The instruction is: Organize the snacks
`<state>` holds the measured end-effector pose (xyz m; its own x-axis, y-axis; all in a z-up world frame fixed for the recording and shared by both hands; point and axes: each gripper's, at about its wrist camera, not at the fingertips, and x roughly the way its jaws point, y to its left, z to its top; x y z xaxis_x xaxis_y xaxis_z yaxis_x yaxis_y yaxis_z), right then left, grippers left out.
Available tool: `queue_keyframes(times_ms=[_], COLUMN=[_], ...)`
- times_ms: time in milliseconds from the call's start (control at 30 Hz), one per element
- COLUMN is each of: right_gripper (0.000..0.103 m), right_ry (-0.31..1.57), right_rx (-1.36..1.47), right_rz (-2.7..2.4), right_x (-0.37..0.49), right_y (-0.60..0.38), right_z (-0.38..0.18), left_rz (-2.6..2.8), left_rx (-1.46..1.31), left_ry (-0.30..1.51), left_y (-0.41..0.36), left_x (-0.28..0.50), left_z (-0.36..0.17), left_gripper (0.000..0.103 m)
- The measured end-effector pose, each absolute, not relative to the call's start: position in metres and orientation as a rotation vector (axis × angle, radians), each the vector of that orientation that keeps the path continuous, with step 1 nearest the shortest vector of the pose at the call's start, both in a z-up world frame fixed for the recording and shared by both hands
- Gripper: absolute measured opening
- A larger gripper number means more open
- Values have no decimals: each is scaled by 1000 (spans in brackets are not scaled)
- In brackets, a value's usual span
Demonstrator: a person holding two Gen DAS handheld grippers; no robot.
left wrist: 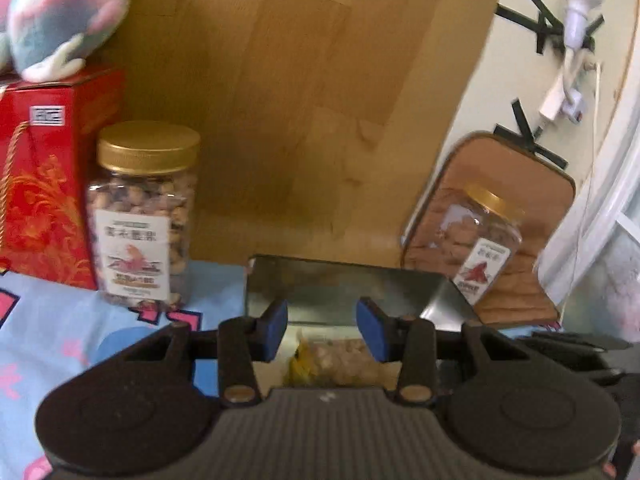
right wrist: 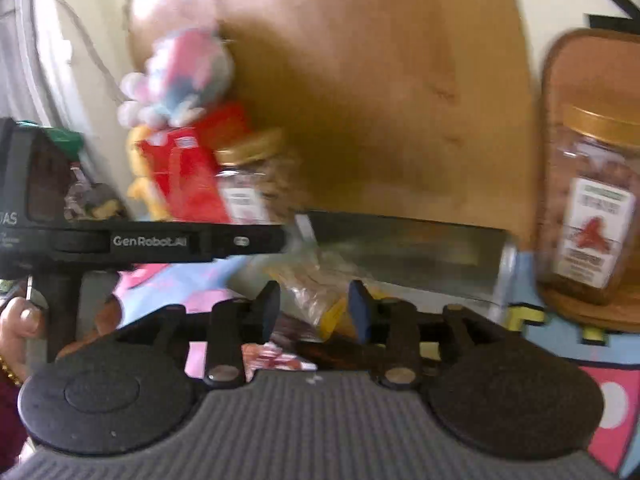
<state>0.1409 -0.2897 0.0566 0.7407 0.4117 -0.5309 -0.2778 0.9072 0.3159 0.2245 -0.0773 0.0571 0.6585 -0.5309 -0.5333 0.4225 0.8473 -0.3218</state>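
A metal tray (left wrist: 344, 284) stands on the blue patterned cloth and holds clear snack bags (left wrist: 332, 356). My left gripper (left wrist: 322, 330) is open and empty just above the tray's near side. A nut jar with a gold lid (left wrist: 144, 216) stands left of the tray. A second gold-lidded jar (left wrist: 480, 240) stands on a brown mat at the right. In the right wrist view my right gripper (right wrist: 314, 312) is open over the snack bags (right wrist: 316, 292) in the tray (right wrist: 404, 252). The left gripper's body (right wrist: 148, 240) crosses that view at the left. The second jar (right wrist: 592, 208) shows at the right.
A red gift box (left wrist: 44, 184) with a plush toy (left wrist: 64, 12) on top stands at the far left. A wooden board (left wrist: 300, 100) leans behind the tray. A small red-and-white packet (right wrist: 276, 360) lies on the cloth near my right gripper.
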Motion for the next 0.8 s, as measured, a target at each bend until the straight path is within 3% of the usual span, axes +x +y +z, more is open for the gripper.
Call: queue_keyframes(times_ms=[167,333,500,567,667,767,800], right_gripper=[41,43,57,59,60,64,59], right_ry=[519,518,559,578,602,605,611], right_rx=[302,324,330,259,220,199,194], right_rz=[382,250,232,243,278,258,263], right_x=[75,8,-30,-29,-19,-3,2], right_y=[-338,-372,-368,-353,-345,-342,-341], right_z=[64,42,16,8,-4,-15,-18], left_rz=[-654,-834,-892,-897,-867,-866,-883], left_rx=[-274,-196,-64,-82,-84,-60,-70], left_ry=[614,754,840,881,906,930,920], left_y=[-53,-112,-170,-178,-187,-201,-201], left_x=[182,157,144,145,147,148,148], left_z=[65,46,21,12,0,-14,-15], left_gripper=[38,39,49,51,63,61,54])
